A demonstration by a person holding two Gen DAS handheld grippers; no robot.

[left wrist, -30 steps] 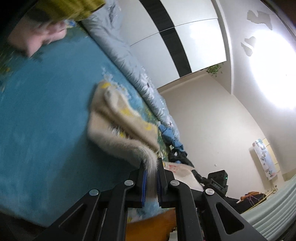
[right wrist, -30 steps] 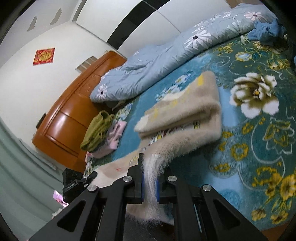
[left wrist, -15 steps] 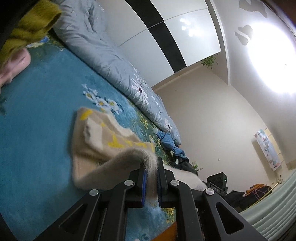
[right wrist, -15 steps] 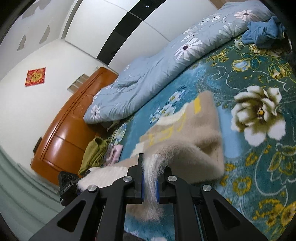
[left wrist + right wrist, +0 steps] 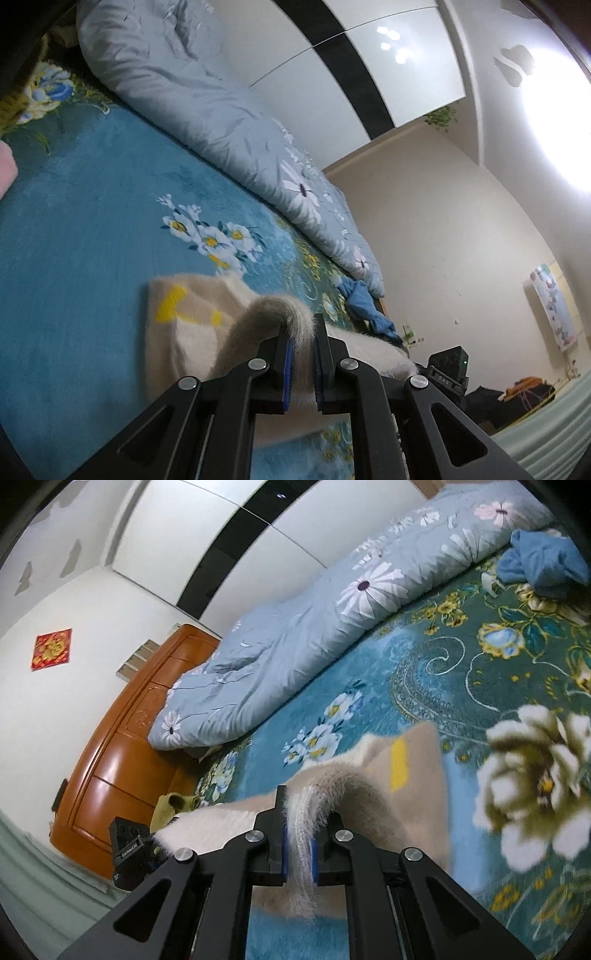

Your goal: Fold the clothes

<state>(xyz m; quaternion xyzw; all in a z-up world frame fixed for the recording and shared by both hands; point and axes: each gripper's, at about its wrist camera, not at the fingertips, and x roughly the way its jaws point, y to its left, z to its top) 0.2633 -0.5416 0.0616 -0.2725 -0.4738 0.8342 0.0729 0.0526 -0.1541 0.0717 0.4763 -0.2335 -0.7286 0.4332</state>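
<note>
Left gripper (image 5: 301, 363) clamped on one edge of the fuzzy beige sweater (image 5: 192, 332); right gripper (image 5: 298, 845) pinches the other edge. Rest of sweater drapes onto the blue floral bedspread (image 5: 85, 221). Risk, as I judge it: uneven pull skews the fold, or slippery fuzz slides from my pads.

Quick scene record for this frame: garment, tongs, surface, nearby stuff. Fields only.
garment: beige fuzzy sweater with yellow marks, partly lying on the bed
left tongs: shut on the sweater's edge
right tongs: shut on the sweater's edge
surface: teal floral blanket
behind: light blue flowered duvet, rolled
nearby: blue garment, crumpled, by the duvet
headboard: orange wood
</note>
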